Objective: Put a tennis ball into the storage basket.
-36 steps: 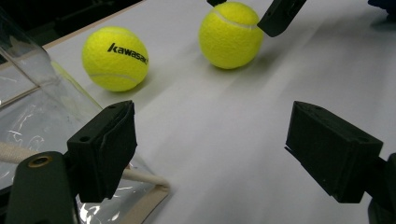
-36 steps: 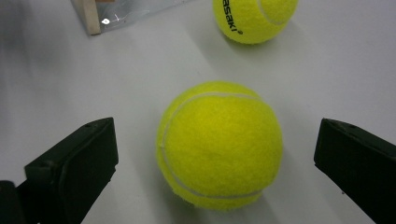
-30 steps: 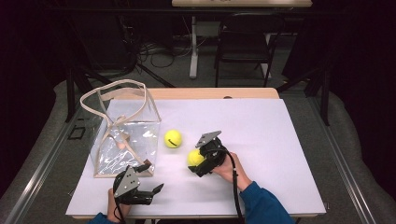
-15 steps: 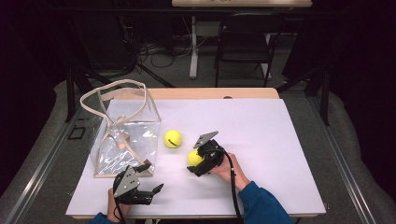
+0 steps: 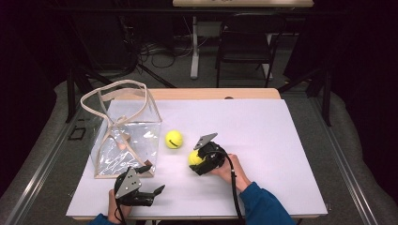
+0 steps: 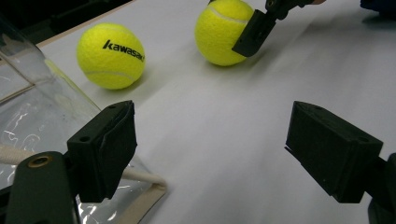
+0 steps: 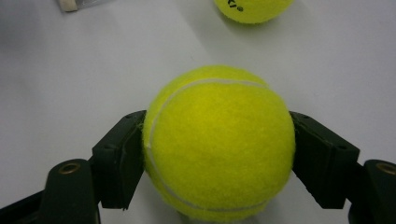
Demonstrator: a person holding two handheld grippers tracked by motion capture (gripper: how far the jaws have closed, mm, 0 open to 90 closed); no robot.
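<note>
White table top [image 5: 281, 140] under dark studio surrounds: right gripper [image 5: 199, 161], jaws just closed, clamped on a yellow tennis ball [image 7: 217, 142] at centre, not yet lifted; left gripper [image 5: 150, 192] wide open and empty beside clear tote bag [image 5: 126, 136]; second ball [image 6: 111, 55], marked "kawasaki", loose between; both balls seemingly left to bag
</note>
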